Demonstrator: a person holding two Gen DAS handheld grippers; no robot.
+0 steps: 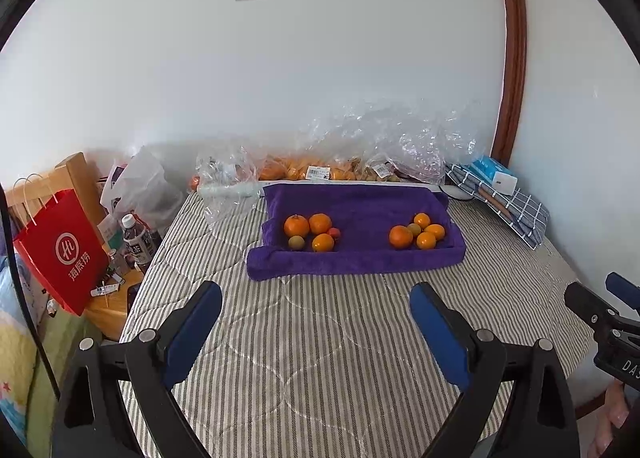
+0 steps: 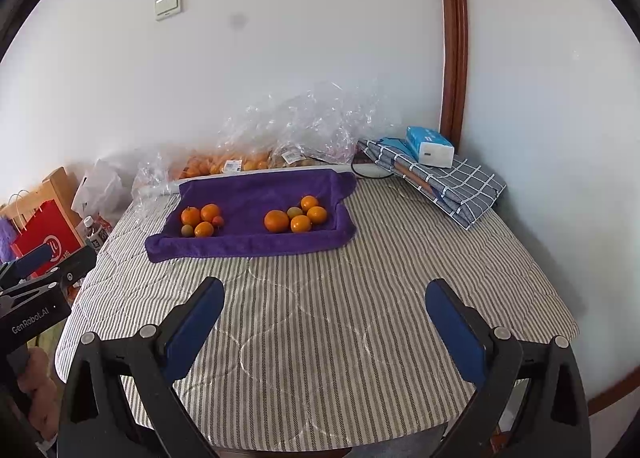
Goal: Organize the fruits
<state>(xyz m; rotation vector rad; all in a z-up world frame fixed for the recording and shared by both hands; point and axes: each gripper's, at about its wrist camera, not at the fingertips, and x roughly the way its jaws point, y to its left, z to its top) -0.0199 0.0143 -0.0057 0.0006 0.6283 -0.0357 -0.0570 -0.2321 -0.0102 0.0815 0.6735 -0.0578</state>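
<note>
Fruits on purple towel, left gripper and right gripper agape over striped bedcover

Left gripper held level and pointing forward, its blue-padded fingers spread wide with nothing between them. Right gripper in the same pose alongside, fingers likewise parted and empty. Each gripper appears at the edge of the other's view, the two well apart
</note>
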